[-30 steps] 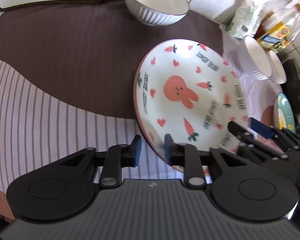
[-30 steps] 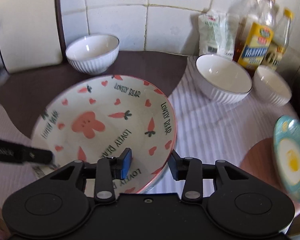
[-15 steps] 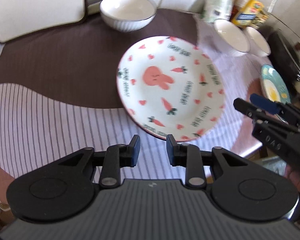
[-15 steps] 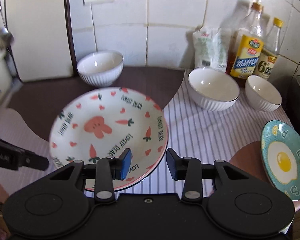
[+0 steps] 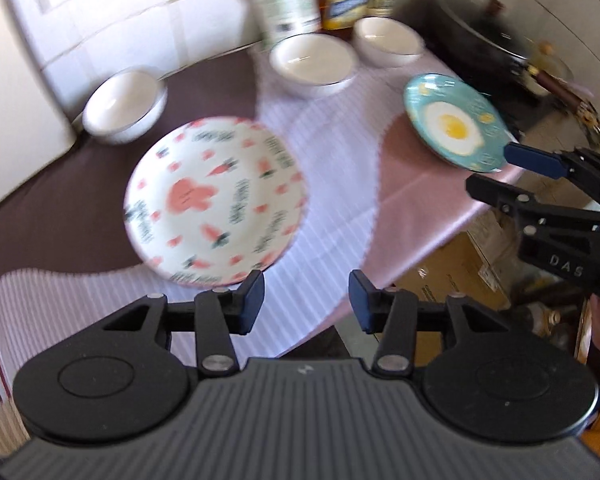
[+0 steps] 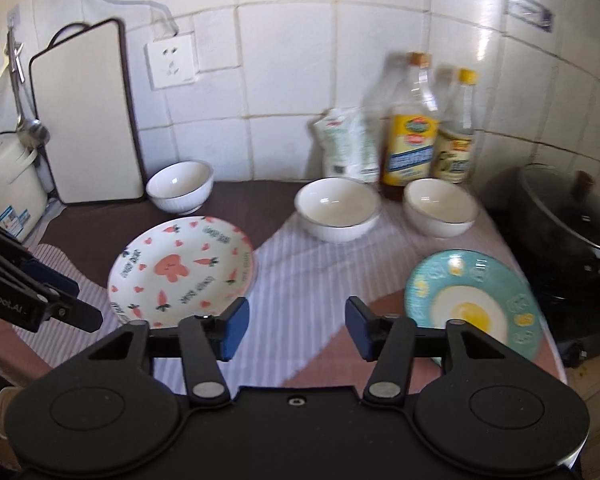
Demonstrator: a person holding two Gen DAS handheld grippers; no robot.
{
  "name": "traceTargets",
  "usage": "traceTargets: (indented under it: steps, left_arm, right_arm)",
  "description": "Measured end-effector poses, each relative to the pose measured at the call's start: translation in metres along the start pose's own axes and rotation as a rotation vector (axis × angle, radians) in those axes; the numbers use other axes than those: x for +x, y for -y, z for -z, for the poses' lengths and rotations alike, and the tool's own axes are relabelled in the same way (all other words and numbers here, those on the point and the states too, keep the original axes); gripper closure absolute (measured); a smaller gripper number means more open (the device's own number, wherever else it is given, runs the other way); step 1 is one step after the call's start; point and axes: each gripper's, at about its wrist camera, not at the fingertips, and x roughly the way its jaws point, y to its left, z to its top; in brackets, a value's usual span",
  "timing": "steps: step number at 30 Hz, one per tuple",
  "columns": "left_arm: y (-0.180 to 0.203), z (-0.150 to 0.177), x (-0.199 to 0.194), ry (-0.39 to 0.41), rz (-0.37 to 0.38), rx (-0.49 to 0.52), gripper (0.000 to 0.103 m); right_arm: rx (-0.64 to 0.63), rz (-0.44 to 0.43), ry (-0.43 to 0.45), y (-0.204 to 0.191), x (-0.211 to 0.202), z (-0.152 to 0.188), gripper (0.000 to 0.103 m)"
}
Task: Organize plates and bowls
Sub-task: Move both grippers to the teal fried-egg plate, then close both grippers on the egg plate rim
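Both tools, left [image 5: 306, 300] and right [image 6: 296, 328], gaping, empty: egg plate [image 6: 472, 304] overhanging counter [image 6: 300, 280] edge, liable to tip if nudged.

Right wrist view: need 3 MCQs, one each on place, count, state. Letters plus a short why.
1. Where does the egg plate lie?
A. near the table's right edge
B. against the cutting board
C. inside a bowl

2. How many white bowls stand on the table?
A. one
B. three
C. five

3. What is between the right tool's pads?
A. the rabbit plate's rim
B. a bottle
C. nothing

Answers:
1 A: it sits right of the striped cloth, by the pot.
2 B: one by the cutting board, two before the bottles.
3 C: its jaws have just been opening and stand apart over the cloth; the rabbit plate lies flat, clear of them.
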Motion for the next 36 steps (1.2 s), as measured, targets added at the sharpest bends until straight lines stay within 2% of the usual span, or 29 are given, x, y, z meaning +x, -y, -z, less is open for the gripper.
traceTargets:
  steps: [6,12,14,15,20,22,27,33,36]
  left_arm:
    - [0.048,-0.023,0.001,0.038,0.033,0.059,0.053]
    - [0.075,-0.044,0.016,0.069,0.082,0.058,0.048]
    - [0.081,-0.049,0.021,0.079,0.099,0.058,0.046]
    - [0.084,-0.052,0.024,0.083,0.104,0.057,0.045]
    - [0.098,-0.068,0.049,0.11,0.15,0.046,0.042]
    - [0.1,-0.073,0.064,0.128,0.166,0.019,0.041]
    - [0.108,-0.087,0.105,0.164,0.18,-0.022,0.039]
    - [0.125,-0.105,0.156,0.218,0.185,-0.008,0.039]
    - [0.13,-0.112,0.178,0.216,0.188,-0.003,0.038]
  right_arm:
    - [-0.023,0.025,0.078,0.035,-0.031,0.019,0.033]
    - [-0.008,0.071,0.113,0.073,-0.039,0.034,0.028]
    - [0.035,0.095,0.124,0.085,-0.035,0.041,0.025]
    - [0.06,0.115,0.132,0.09,-0.033,0.046,0.018]
    - [0.151,0.187,0.146,0.11,-0.011,0.068,0.014]
    - [0.171,0.195,0.149,0.118,0.001,0.077,0.008]
    - [0.146,0.252,0.126,0.135,0.035,0.1,0.005]
    - [0.185,0.238,0.102,0.153,0.069,0.121,0.005]
    - [0.163,0.245,0.093,0.152,0.084,0.129,0.004]
